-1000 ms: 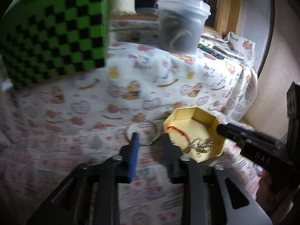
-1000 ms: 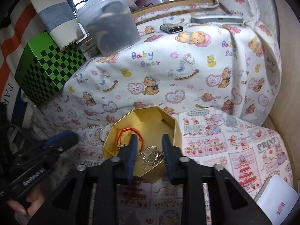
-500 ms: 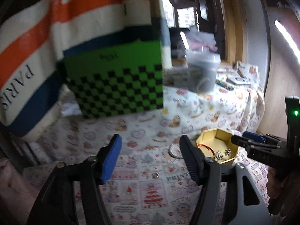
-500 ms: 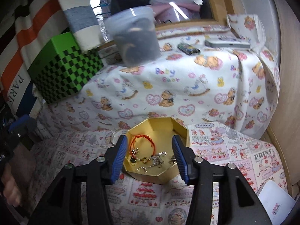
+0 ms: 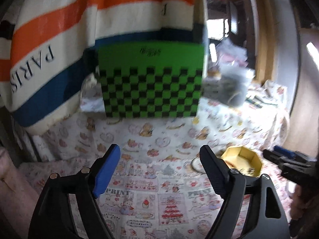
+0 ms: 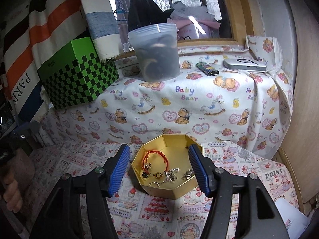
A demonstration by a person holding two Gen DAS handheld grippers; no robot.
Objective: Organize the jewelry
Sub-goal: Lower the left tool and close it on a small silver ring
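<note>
Fingers [image 6: 196, 168] flanking gold box [image 6: 175, 189]

Daylight is coming in through the window [image 6: 179, 4], wooden frame [image 6: 231, 12] running down its right side and along the sill. Dark and pink clothes are hanging or piling up behind the glass. Left of the window, a striped orange, white and blue cloth [image 5: 59, 39] printed "PARIS" is hanging down. Right of the window, a pale wall is meeting a curved wooden panel [image 6: 305, 119]. Below the window, a raised ledge is sitting under a bear-print cloth [image 6: 199, 107] draping down its front. Below that, a patchwork-print cloth [image 6: 159, 209] is covering the lower surface. The left wrist view is showing motion blur.
</note>
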